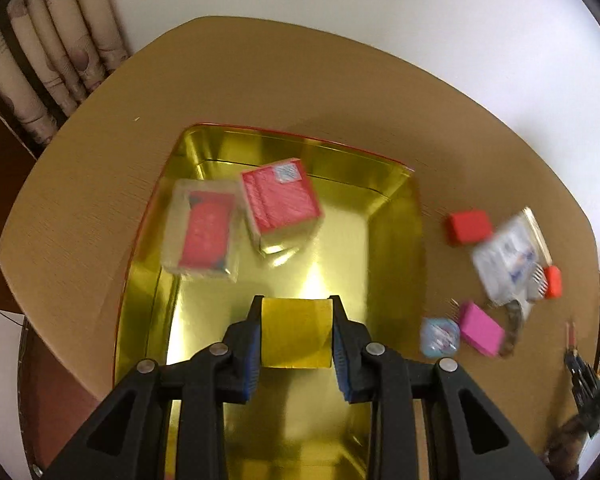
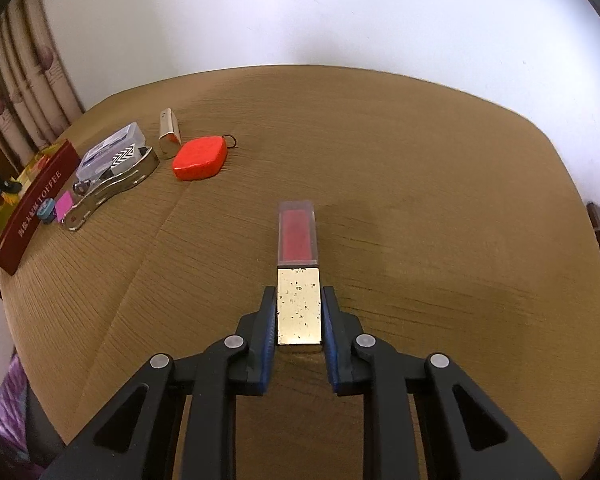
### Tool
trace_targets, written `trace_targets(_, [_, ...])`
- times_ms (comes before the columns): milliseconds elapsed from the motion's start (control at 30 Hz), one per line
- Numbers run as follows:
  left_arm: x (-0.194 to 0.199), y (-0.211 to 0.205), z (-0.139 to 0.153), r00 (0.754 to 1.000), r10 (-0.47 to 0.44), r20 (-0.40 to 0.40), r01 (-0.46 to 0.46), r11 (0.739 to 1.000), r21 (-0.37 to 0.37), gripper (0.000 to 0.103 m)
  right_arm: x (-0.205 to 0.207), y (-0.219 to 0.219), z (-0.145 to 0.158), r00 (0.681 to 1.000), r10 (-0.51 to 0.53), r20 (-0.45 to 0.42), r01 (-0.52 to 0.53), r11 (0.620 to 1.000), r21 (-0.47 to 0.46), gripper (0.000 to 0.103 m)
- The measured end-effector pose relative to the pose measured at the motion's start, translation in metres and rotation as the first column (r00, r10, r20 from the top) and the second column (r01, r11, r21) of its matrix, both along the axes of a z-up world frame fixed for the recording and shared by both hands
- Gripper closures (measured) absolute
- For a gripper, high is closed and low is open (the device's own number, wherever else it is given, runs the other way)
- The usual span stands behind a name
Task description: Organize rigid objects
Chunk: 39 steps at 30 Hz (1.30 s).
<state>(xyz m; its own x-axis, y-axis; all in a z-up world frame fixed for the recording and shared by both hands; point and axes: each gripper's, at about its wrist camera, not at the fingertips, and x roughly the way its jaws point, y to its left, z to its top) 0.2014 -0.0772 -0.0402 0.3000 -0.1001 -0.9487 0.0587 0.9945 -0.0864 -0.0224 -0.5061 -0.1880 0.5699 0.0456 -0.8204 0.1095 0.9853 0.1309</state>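
Gold foil covers the block [image 1: 297, 332] that our left gripper [image 1: 297, 334] holds, jaws part-way apart and pressed on its two flat sides, above the open gold tin [image 1: 396, 216]. Two red-faced boxes [image 1: 280, 200] already lie inside the tin, near its far wall. The block looks rigid and light, but its foil skin seems slick, so we judge a square pinch on the flat faces the safest hold, kept firm until it is low over the tin floor.

Our right gripper [image 2: 299, 316] is closed tight on a slim lipstick-like case [image 2: 298, 276], gripping the speckled gold base while the clear cap with the red core points away across the table [image 2: 420, 160]. We take it for hard plastic, light and somewhat brittle at the cap, so the base is the better place to hold.

Only the left wrist view shows the tin's inside; there the loose things to its right are smeared by blur. The right wrist view shows them sharply: a red tape measure [image 2: 199, 159], a metal punch [image 2: 112, 188], a clear case [image 2: 112, 152], and the tin's dark red outer wall lettered TOFFEE.
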Motion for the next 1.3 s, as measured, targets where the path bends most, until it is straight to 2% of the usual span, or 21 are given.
trace_targets(67, [0.008, -0.002, -0.009, 1.0, -0.013, 0.007, 0.013, 1.0, 0.012, 0.073, -0.001, -0.001, 0.002, 1.0, -0.011, -0.011, 0.011, 1.0, 0.01, 0.084])
trace_targets(133, [0.015, 0.001, -0.016, 1.0, -0.018, 0.015, 0.017, 0.998, 0.056, 0.073, -0.003, -0.002, 0.004, 1.0, -0.021, -0.021, 0.022, 0.999, 0.026, 0.084])
trace_targets(233, [0.017, -0.007, -0.023, 0.999, -0.041, 0.03, 0.039, 0.997, 0.067, 0.07, -0.004, 0.001, 0.011, 0.999, -0.03, -0.021, 0.031, 0.998, 0.05, 0.084])
trace_targets(333, [0.013, 0.0, -0.018, 0.999, -0.016, 0.029, 0.015, 0.999, 0.047, 0.069, -0.002, 0.01, 0.026, 1.0, -0.02, 0.002, 0.02, 0.996, 0.092, 0.084])
trace_targets(433, [-0.007, 0.015, 0.001, 0.991, 0.067, 0.115, -0.065, 0.998, -0.014, 0.068, 0.008, 0.032, 0.051, 0.998, 0.026, 0.049, -0.032, 0.992, 0.126, 0.084])
trace_targets(467, [-0.019, 0.021, 0.009, 0.984, 0.097, 0.147, -0.093, 0.995, -0.038, 0.067, 0.014, 0.046, 0.064, 0.996, 0.057, 0.073, -0.067, 0.988, 0.141, 0.084])
trace_targets(567, [-0.056, 0.032, 0.024, 0.965, 0.149, 0.215, -0.151, 0.989, -0.007, 0.066, 0.037, 0.085, 0.09, 0.983, 0.142, 0.119, -0.162, 0.971, 0.176, 0.084])
trace_targets(700, [-0.108, 0.034, 0.031, 0.939, 0.116, 0.325, -0.152, 0.984, 0.088, 0.064, 0.085, 0.165, 0.122, 0.94, 0.285, 0.186, -0.328, 0.907, 0.264, 0.084])
trace_targets(767, [-0.126, 0.037, 0.03, 0.938, 0.118, 0.325, -0.146, 0.987, 0.063, 0.063, 0.109, 0.203, 0.128, 0.921, 0.333, 0.203, -0.383, 0.872, 0.305, 0.088])
trace_targets(900, [-0.144, 0.046, 0.015, 0.955, 0.107, 0.278, -0.115, 0.993, 0.014, 0.063, 0.154, 0.268, 0.138, 0.899, 0.381, 0.218, -0.436, 0.832, 0.344, 0.088])
trace_targets(1000, [-0.15, 0.049, 0.007, 0.954, 0.096, 0.282, -0.107, 0.994, 0.025, 0.063, 0.179, 0.3, 0.142, 0.894, 0.399, 0.205, -0.447, 0.836, 0.32, 0.088])
trace_targets(1100, [-0.154, 0.055, 0.008, 0.949, 0.092, 0.302, -0.098, 0.995, 0.006, 0.063, 0.184, 0.315, 0.143, 0.895, 0.406, 0.186, -0.445, 0.843, 0.302, 0.085])
trace_targets(1167, [-0.155, 0.058, 0.007, 0.946, 0.093, 0.311, -0.092, 0.996, -0.017, 0.063, 0.178, 0.32, 0.137, 0.882, 0.446, 0.151, -0.469, 0.86, 0.2, 0.082])
trace_targets(1233, [-0.154, 0.059, 0.004, 0.947, 0.088, 0.307, -0.087, 0.996, -0.017, 0.062, 0.176, 0.32, 0.122, 0.862, 0.504, 0.062, -0.507, 0.849, 0.149, 0.079])
trace_targets(1300, [-0.154, 0.059, 0.003, 0.949, 0.088, 0.303, -0.085, 0.996, -0.023, 0.06, 0.176, 0.32, 0.096, 0.86, 0.508, -0.038, -0.503, 0.859, 0.099, 0.078])
